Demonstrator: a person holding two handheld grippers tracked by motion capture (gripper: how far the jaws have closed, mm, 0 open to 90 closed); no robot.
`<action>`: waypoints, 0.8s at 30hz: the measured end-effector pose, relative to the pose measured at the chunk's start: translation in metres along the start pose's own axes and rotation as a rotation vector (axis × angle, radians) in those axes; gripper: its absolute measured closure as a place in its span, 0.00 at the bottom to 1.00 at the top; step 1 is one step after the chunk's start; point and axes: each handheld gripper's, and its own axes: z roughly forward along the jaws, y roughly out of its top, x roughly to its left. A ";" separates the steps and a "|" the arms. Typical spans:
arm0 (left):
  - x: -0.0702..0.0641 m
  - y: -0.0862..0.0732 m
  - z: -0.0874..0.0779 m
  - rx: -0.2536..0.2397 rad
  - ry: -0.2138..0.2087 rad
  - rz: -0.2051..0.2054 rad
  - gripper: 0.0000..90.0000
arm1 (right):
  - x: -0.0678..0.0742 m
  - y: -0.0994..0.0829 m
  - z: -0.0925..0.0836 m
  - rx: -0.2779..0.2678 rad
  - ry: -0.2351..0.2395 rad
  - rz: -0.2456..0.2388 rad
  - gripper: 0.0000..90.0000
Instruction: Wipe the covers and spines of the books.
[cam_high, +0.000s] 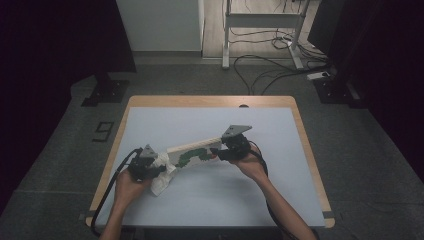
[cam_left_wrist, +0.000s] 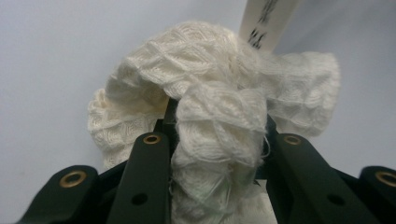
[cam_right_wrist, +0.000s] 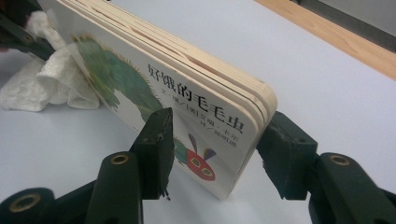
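My left gripper (cam_left_wrist: 217, 140) is clamped on a bunched white cloth (cam_left_wrist: 215, 88); the knitted fabric bulges up between the two black jaws and spills out to both sides above them. In the high view that left gripper (cam_high: 150, 167) sits near the front left of the tabletop (cam_high: 215, 200), and the cloth (cam_high: 162, 182) hangs from it down onto the pale surface. The cloth presses against the near end of a board book (cam_high: 192, 152), which stands tilted on its edge and runs across to my right gripper (cam_high: 225, 150). In the right gripper view my right gripper (cam_right_wrist: 215, 154) has its jaws closed on the book (cam_right_wrist: 177, 98), one on the front cover and one on the back, at the corner by the caterpillar's red face. The cover shows a green caterpillar and dark printed characters. At the far end of the book the cloth (cam_right_wrist: 51, 79) lies crumpled on the tabletop (cam_right_wrist: 327, 79), whose wooden edge shows beyond.
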 end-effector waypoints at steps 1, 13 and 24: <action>0.000 0.002 -0.002 -0.005 0.002 0.003 0.76 | 0.000 0.000 0.000 0.000 -0.001 -0.001 0.52; -0.006 0.029 -0.039 -0.077 0.013 0.055 0.76 | 0.001 0.000 -0.001 0.003 0.000 -0.003 0.52; -0.011 0.038 -0.053 -0.095 0.031 0.081 0.76 | 0.001 0.001 -0.001 0.005 0.002 -0.005 0.52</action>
